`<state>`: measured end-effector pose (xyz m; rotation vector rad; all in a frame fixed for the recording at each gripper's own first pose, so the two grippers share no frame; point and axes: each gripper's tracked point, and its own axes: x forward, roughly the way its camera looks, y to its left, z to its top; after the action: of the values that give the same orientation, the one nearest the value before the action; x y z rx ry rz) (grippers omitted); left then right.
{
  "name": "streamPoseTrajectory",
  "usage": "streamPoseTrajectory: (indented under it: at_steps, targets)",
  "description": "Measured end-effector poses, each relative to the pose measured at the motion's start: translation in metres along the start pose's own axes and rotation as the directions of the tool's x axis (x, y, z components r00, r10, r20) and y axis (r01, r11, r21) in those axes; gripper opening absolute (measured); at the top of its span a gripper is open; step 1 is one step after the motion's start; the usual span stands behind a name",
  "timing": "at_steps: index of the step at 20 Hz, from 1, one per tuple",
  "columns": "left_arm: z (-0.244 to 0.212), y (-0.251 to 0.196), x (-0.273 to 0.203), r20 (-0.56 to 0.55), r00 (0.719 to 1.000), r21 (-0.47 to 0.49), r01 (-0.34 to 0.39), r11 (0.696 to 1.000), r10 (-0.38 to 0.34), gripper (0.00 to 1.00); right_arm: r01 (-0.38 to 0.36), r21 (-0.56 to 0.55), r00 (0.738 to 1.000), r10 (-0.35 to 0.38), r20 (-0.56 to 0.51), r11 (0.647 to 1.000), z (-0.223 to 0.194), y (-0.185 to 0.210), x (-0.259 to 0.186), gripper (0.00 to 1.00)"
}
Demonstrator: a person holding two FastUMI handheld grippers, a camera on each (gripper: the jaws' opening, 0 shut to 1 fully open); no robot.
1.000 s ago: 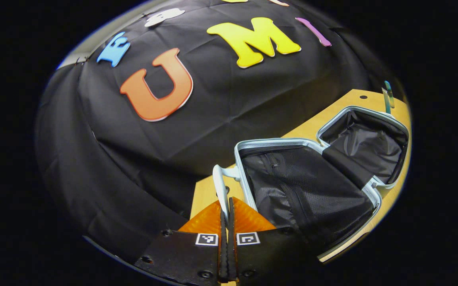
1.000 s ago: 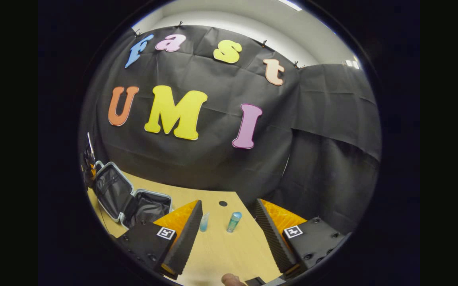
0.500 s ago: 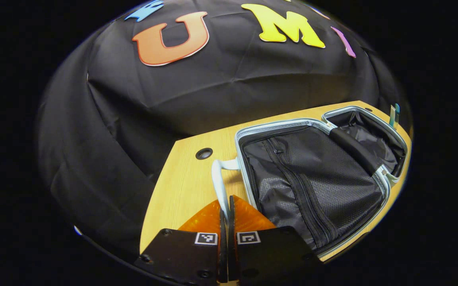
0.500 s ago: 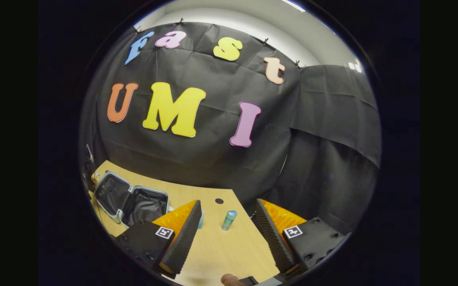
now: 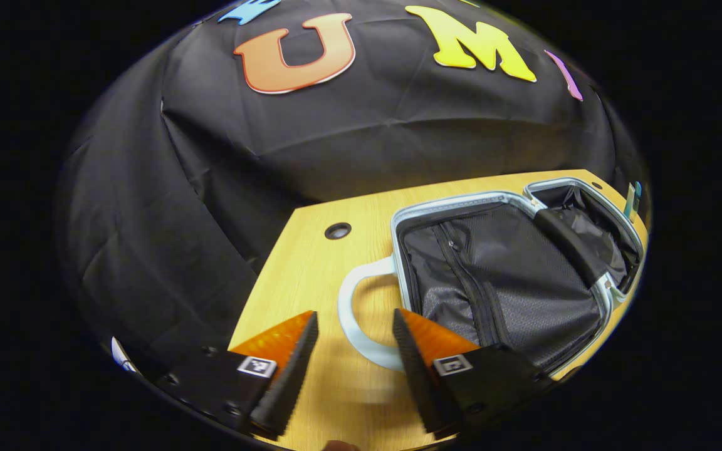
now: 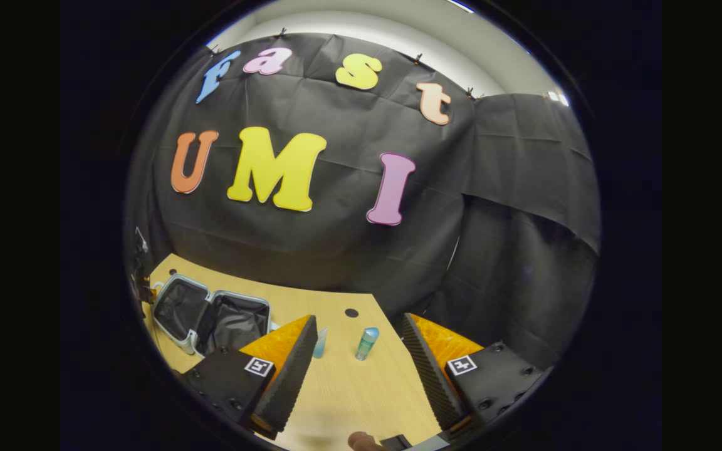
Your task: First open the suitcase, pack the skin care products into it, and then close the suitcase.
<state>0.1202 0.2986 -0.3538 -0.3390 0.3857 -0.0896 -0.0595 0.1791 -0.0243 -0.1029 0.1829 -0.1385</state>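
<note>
Quick status from my end: the suitcase (image 5: 511,269) is lying wide open on the table (image 5: 311,275), both halves flat, dark lining showing and nothing packed in it that I can see. So step one looks done to me. My left gripper (image 5: 353,357) is spread open with the pale handle (image 5: 355,313) sitting between its fingers, not pinched. My right gripper (image 6: 358,369) is wide open too, holding nothing, pointed at the two small bottles (image 6: 367,343) standing near the suitcase. Packing and closing are left.
</note>
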Motion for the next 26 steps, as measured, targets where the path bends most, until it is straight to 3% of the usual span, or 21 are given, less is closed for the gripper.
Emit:
streamPoseTrajectory:
  at_steps: [2,6,12,19,26]
  targets:
    - [0.013,-0.019,-0.014,0.017,1.000,-0.016,0.025,1.000,-0.025,1.00,-0.034,0.003,0.999,0.034,0.009,0.999,-0.002,-0.001,0.006,0.83]
    - [0.048,-0.074,-0.050,0.058,0.995,-0.030,0.078,0.997,-0.076,0.99,-0.111,0.016,0.994,0.111,-0.013,0.994,-0.017,-0.005,0.024,0.82]
    - [0.077,-0.215,-0.094,0.063,0.975,0.000,0.212,0.977,-0.212,0.99,-0.207,0.028,0.977,0.208,-0.038,0.978,-0.043,-0.025,0.054,0.81]
    - [0.109,-0.400,-0.126,0.046,0.909,0.030,0.413,0.910,-0.414,0.99,-0.233,0.043,0.965,0.237,-0.115,0.972,-0.087,-0.074,0.096,0.82]
    - [0.105,-0.547,-0.121,-0.003,0.857,0.046,0.516,0.856,-0.516,0.99,-0.248,0.039,0.944,0.251,-0.216,0.968,-0.136,-0.118,0.131,0.82]
